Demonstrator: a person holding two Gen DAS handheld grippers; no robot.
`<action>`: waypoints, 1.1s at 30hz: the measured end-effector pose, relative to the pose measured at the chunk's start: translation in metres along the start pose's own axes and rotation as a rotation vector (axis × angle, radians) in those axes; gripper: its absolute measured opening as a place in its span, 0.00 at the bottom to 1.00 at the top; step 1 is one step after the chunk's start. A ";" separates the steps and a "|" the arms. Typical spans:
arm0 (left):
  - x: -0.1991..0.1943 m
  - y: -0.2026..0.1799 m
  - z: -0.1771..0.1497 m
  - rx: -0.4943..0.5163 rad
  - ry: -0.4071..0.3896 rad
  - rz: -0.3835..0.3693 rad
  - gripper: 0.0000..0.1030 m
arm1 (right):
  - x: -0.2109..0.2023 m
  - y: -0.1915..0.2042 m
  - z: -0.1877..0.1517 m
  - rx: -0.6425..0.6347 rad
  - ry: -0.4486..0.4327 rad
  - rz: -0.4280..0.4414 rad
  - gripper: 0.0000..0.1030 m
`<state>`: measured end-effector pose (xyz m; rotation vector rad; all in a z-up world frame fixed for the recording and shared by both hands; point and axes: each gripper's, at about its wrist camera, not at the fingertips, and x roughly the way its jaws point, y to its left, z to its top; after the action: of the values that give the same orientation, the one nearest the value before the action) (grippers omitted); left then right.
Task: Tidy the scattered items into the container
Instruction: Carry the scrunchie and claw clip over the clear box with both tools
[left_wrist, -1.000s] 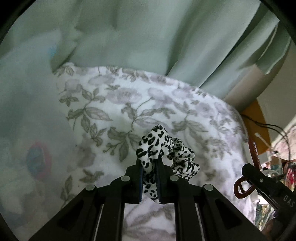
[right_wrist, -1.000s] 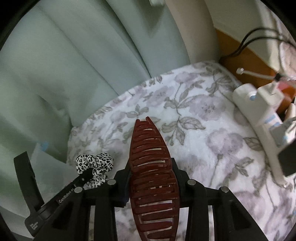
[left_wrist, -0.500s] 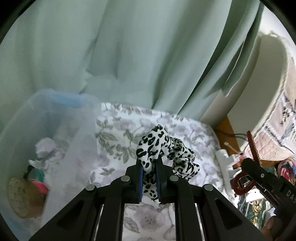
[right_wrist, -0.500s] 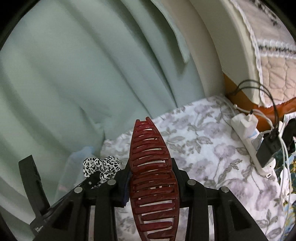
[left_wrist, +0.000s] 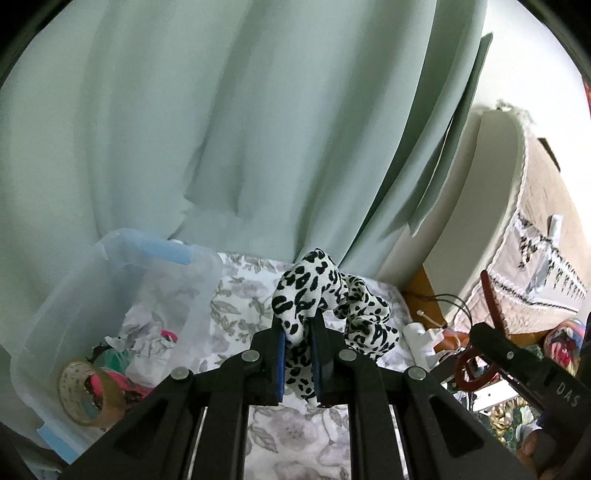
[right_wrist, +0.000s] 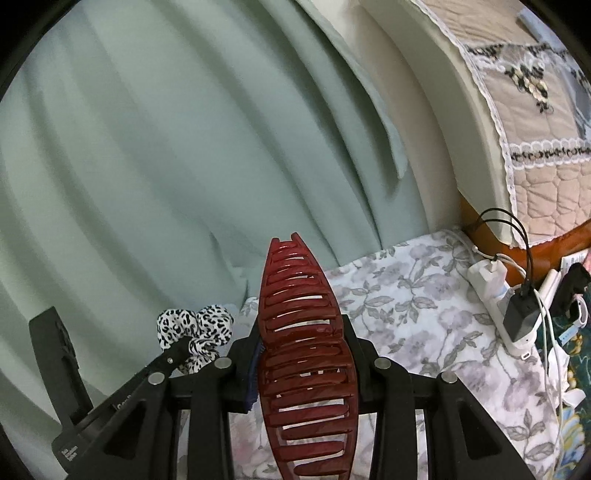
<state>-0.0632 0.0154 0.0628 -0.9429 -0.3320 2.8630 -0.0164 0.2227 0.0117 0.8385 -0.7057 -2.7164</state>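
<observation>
My left gripper (left_wrist: 297, 326) is shut on a black-and-white leopard-print scrunchie (left_wrist: 325, 291), lifted above the floral cloth (left_wrist: 236, 314). A clear plastic container (left_wrist: 110, 280) with blue handles sits low on the left; inside lie a tape roll (left_wrist: 86, 391), crumpled paper and pink bands. My right gripper (right_wrist: 301, 328) is shut on a large dark red hair claw clip (right_wrist: 303, 343), held upright between the pads. The right gripper with the clip (left_wrist: 476, 373) shows at the left wrist view's right edge. The scrunchie (right_wrist: 195, 325) in the left gripper shows left of the clip in the right wrist view.
A pale green curtain (left_wrist: 258, 129) hangs behind the surface. A white power strip (right_wrist: 506, 299) with a black plug and cables lies at the right edge of the floral cloth (right_wrist: 424, 295). A padded headboard with a lace-trimmed quilted cover (right_wrist: 524, 110) rises at the right.
Both grippers have risen and tilted up with their items. The container has come into sight on the left, and the curtain and headboard fill more of both views.
</observation>
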 end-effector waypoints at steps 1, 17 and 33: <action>-0.004 0.001 0.000 -0.002 -0.007 -0.001 0.11 | -0.003 0.003 -0.001 -0.007 -0.002 0.004 0.37; -0.048 0.052 -0.002 -0.086 -0.094 -0.005 0.11 | -0.018 0.064 -0.018 -0.132 -0.001 0.032 0.37; -0.075 0.120 -0.013 -0.198 -0.136 0.042 0.11 | 0.010 0.129 -0.041 -0.276 0.073 0.071 0.37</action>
<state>-0.0001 -0.1116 0.0670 -0.7928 -0.6263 2.9822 0.0067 0.0928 0.0423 0.8226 -0.3278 -2.6234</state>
